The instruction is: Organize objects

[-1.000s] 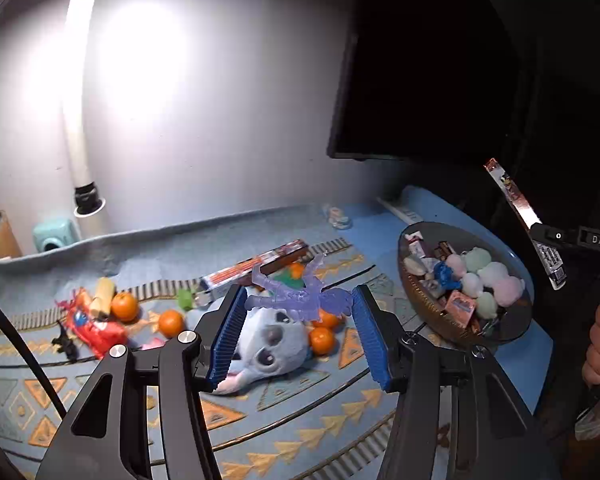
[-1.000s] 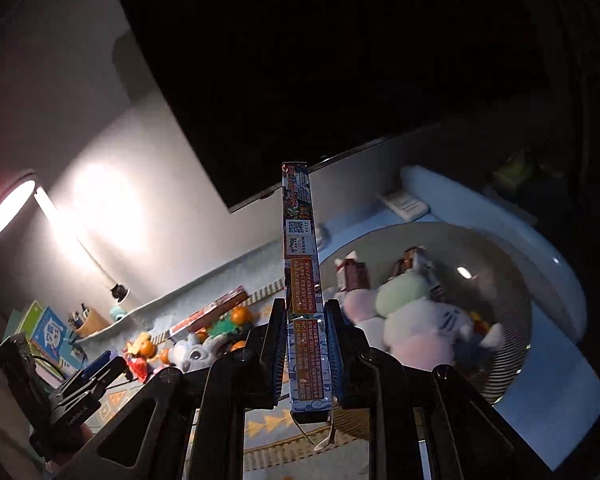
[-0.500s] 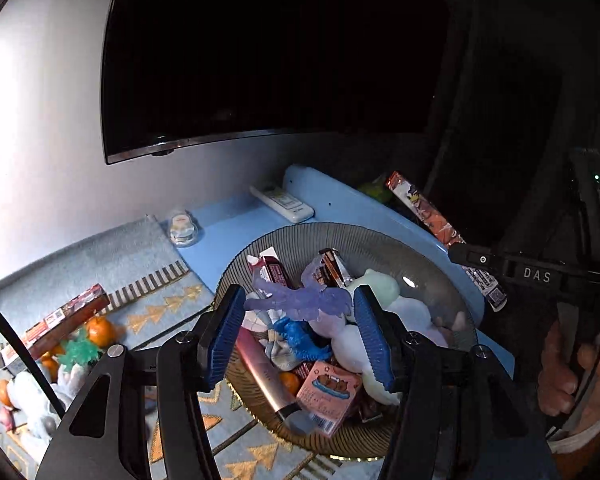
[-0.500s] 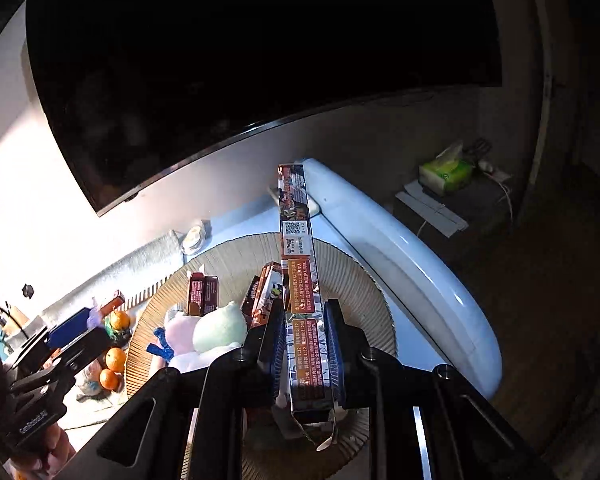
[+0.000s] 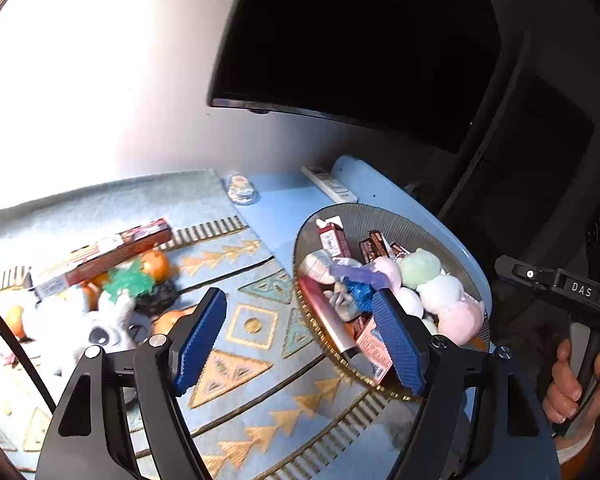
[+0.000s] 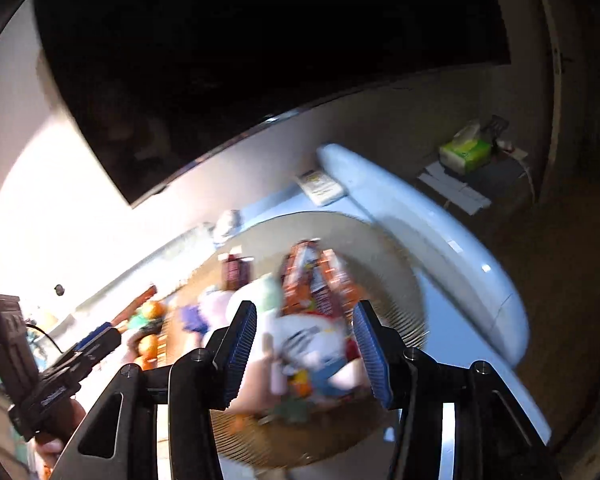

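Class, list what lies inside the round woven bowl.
Inside the bowl: a purple toy, blue toy, pastel plush balls, a carton and snack packets. Whatever lies beneath the pile is covered.

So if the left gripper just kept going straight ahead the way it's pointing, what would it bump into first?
Probably the patterned rug: the open left gripper points down at a bare patch of it, between the basket and the white plush. Depth is hard to judge.

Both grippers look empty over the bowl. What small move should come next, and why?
Probably swing the left gripper, open and empty, back left toward the green spiky toy on the mat. The purple toy already lies in the bowl, while loose items remain outside.
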Tool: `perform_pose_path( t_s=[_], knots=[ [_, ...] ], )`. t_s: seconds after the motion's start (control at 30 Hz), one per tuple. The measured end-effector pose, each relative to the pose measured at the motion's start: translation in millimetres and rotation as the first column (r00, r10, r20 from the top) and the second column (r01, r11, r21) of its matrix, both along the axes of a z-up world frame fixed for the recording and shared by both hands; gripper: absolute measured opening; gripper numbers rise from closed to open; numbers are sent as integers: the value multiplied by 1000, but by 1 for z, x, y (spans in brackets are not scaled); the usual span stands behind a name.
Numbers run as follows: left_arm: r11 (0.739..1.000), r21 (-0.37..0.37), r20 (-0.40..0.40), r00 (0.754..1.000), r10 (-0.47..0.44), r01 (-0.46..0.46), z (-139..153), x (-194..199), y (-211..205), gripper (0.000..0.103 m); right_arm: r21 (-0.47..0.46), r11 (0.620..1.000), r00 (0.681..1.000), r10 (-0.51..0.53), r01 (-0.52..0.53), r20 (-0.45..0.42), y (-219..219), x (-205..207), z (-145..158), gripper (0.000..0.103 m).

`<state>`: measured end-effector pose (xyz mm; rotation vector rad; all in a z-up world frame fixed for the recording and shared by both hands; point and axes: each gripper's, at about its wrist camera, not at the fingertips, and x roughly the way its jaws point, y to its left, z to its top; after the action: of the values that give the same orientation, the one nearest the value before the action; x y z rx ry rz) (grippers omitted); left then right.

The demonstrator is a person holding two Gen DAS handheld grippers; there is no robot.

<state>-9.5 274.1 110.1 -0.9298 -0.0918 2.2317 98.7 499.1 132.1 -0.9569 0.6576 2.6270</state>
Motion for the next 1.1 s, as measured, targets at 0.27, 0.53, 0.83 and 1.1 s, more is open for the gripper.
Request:
perform_pose_path(
  t_s=[0.27,0.53,0.83,1.1],
  knots=[
    [981,-24,-56,980,188,-190,4,16,-112,74,11,979,972,204,-204,-115,-106,5,25,69],
    [839,-37,12,839,544,-543,-26,-9,-284,74,21,924,923,383,-383,-40,-230,-45,-36,73],
    [846,-186,37,856,515,-500,-74,-59,-344,74,-98,905,905,421,-414,66,-274,-103,-133,73],
    [864,-312,-25,913,408,-395,-91,-109,-318,75,-90,904,902,425,-419,75,-274,-103,-132,73]
  ],
)
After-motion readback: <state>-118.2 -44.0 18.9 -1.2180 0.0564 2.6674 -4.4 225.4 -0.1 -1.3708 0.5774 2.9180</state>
